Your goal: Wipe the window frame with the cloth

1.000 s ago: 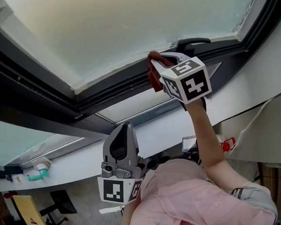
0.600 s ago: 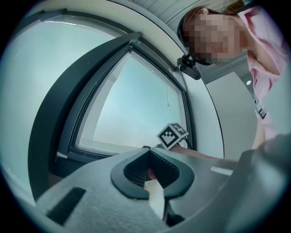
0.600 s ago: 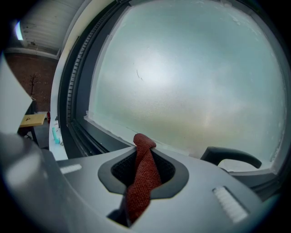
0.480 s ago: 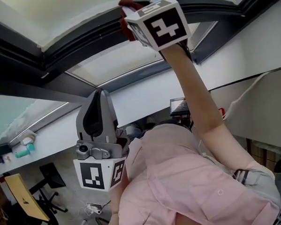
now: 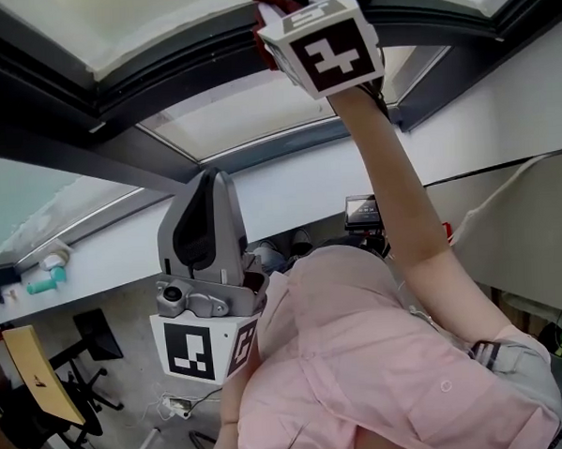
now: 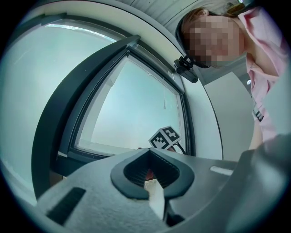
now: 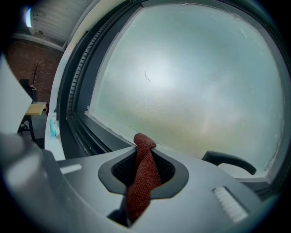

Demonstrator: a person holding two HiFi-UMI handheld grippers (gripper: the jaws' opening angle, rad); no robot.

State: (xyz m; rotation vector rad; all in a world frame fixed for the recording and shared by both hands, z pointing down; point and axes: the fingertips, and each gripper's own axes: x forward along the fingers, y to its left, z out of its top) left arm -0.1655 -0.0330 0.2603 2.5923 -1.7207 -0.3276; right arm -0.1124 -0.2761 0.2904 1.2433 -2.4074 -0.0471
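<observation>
Clamped red cloth (image 7: 142,184) in raised right hand-held gripper (image 7: 143,167) | apparently pressed it to dark window frame (image 5: 179,66), running left-right just ahead | held left hand-held gripper (image 6: 152,172) closed, empty, well below.

white sill (image 5: 114,260), teal bottle (image 5: 40,284) on it

No legible words, brands or numbers in any view.
Upper cube (image 5: 326,49), on the right gripper (image 7: 143,154): black-and-white coded squares only, no letters or digits.
Lower cube (image 5: 209,350), on the left gripper (image 6: 151,169): same kind of pattern.
Small dark screen (image 5: 360,210) beside the raised arm: too small to read.
</observation>
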